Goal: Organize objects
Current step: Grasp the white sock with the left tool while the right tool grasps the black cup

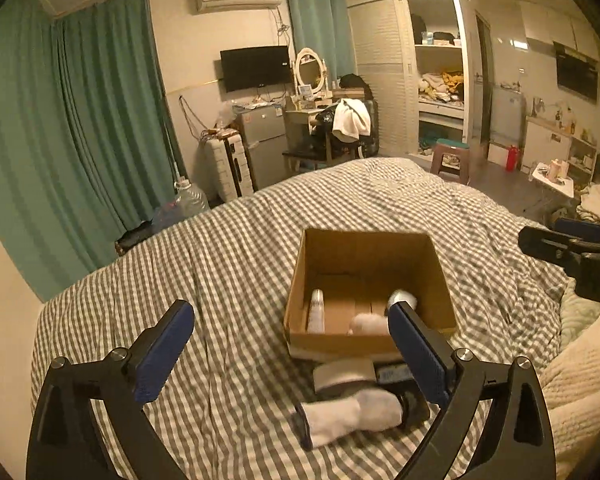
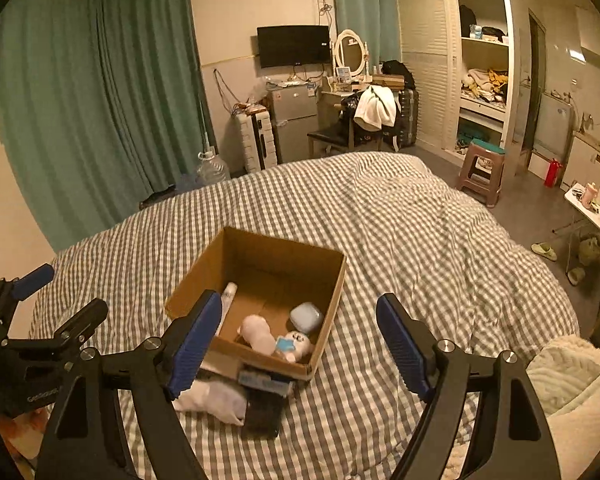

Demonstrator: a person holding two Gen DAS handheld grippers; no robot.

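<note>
An open cardboard box [image 1: 298, 276] [image 2: 332, 296] sits on the checked bedspread. Inside it are a white tube [image 1: 317, 312] [image 2: 229, 292], a pink plush piece [image 2: 258, 332], a pale blue case [image 2: 306, 317] and a small white toy with a blue patch [image 2: 294, 345]. In front of the box lie a tape roll [image 1: 344, 374], a white sock [image 1: 352, 416] [image 2: 212, 398] and a dark flat object [image 2: 262, 416]. My left gripper [image 1: 292, 356] is open above the sock and tape. My right gripper [image 2: 296, 344] is open over the box's near edge, empty.
The checked bedspread [image 2: 420, 248] covers the bed. A cream fuzzy blanket [image 2: 568, 392] lies at the right. Green curtains [image 1: 60, 120], a suitcase, a small fridge, a dresser, a wardrobe and a stool [image 2: 482, 172] stand beyond the bed.
</note>
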